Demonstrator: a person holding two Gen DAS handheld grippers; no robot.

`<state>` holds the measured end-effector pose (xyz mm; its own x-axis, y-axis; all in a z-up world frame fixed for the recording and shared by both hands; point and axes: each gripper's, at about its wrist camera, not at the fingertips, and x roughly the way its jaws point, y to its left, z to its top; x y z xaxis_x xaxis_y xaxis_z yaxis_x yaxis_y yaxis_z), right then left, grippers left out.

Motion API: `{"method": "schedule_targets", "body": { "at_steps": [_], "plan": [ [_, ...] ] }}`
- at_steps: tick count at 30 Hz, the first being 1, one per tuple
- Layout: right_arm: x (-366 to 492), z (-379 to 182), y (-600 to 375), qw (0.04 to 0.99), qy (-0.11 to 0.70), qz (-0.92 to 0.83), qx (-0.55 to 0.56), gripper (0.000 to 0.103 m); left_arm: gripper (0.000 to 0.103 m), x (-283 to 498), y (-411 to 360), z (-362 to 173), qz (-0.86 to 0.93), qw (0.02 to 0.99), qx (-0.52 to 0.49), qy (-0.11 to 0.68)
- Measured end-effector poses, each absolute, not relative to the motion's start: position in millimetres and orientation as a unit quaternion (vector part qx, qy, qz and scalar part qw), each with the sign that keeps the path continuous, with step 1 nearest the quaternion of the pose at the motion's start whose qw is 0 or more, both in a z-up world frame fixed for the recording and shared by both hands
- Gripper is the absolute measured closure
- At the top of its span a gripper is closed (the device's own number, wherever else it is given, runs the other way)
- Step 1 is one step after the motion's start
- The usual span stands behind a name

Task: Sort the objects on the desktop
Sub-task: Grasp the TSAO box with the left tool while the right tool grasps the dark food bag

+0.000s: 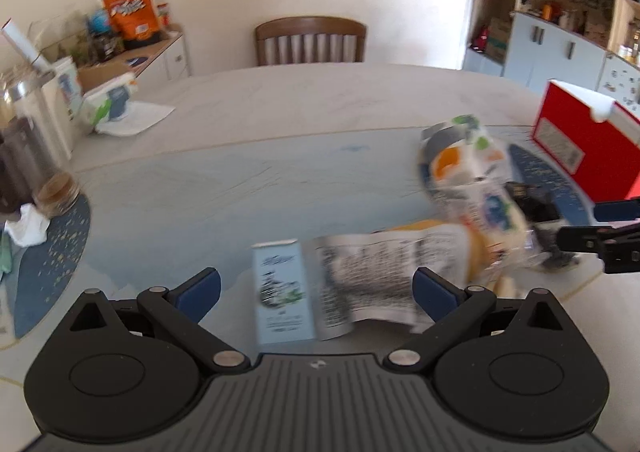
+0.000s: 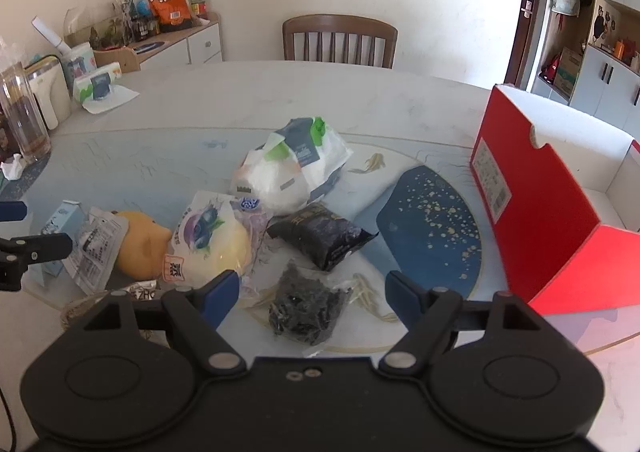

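My left gripper (image 1: 316, 294) is open, its blue pads either side of a small light-blue carton (image 1: 282, 288) and a printed clear wrapper (image 1: 362, 280) on the table. My right gripper (image 2: 312, 292) is open just above a clear bag of dark dried food (image 2: 306, 306). Beyond it lie a black packet (image 2: 322, 234), a blueberry bread bag (image 2: 212, 238), a yellow bun (image 2: 142, 248), the carton (image 2: 60, 226) and a white bag (image 2: 292, 168). A red open box (image 2: 548, 212) stands at the right. The left gripper's fingers (image 2: 36, 246) show at the left edge.
A wooden chair (image 2: 340, 38) stands at the far side of the table. A glass jar (image 2: 24, 112), a tissue pack (image 2: 98, 86) and a white appliance sit at the table's left. A sideboard with snack bags stands at the back left, cupboards at the right.
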<state>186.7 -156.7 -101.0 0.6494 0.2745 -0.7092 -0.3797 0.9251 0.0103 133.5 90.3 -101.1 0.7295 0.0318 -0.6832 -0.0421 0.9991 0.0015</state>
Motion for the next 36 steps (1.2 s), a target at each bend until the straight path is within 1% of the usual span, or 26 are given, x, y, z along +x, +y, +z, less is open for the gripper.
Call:
{"method": "schedule_targets", "body": {
  "at_steps": [9,12,14,15,18,21,26,28,32,33,36],
  "plan": [
    [193,-116,-151,0.902,0.39,0.167,-0.079,0.025,0.002,140,106,-115,0.04,0.927,-0.02,0.372],
    [196,-121,-152,0.901,0.395,0.163,-0.076,0.027,0.01,141,106,-115,0.039,0.928,-0.022,0.369],
    [198,-123,-153,0.901,0.398,0.159,-0.073,0.031,0.015,142,107,-114,0.039,0.929,-0.026,0.368],
    [199,-124,-153,0.9,0.4,0.159,-0.071,0.035,0.019,142,108,-114,0.038,0.929,-0.029,0.367],
    [200,-124,-153,0.899,0.402,0.159,-0.071,0.038,0.025,141,109,-115,0.038,0.928,-0.032,0.37],
    [201,-125,-152,0.897,0.405,0.163,-0.074,0.047,0.038,143,110,-118,0.039,0.924,-0.037,0.378],
    [200,-126,-152,0.895,0.407,0.164,-0.077,0.052,0.05,143,112,-124,0.041,0.919,-0.039,0.389],
    [200,-126,-153,0.895,0.408,0.164,-0.078,0.059,0.058,142,113,-126,0.041,0.919,-0.039,0.391],
    [199,-128,-156,0.893,0.413,0.161,-0.079,0.063,0.066,142,113,-125,0.041,0.919,-0.04,0.391],
    [199,-128,-157,0.893,0.413,0.16,-0.078,0.064,0.069,142,113,-125,0.042,0.919,-0.039,0.39],
    [199,-127,-158,0.894,0.412,0.16,-0.078,0.067,0.074,142,112,-125,0.041,0.92,-0.037,0.389]
  ]
}}
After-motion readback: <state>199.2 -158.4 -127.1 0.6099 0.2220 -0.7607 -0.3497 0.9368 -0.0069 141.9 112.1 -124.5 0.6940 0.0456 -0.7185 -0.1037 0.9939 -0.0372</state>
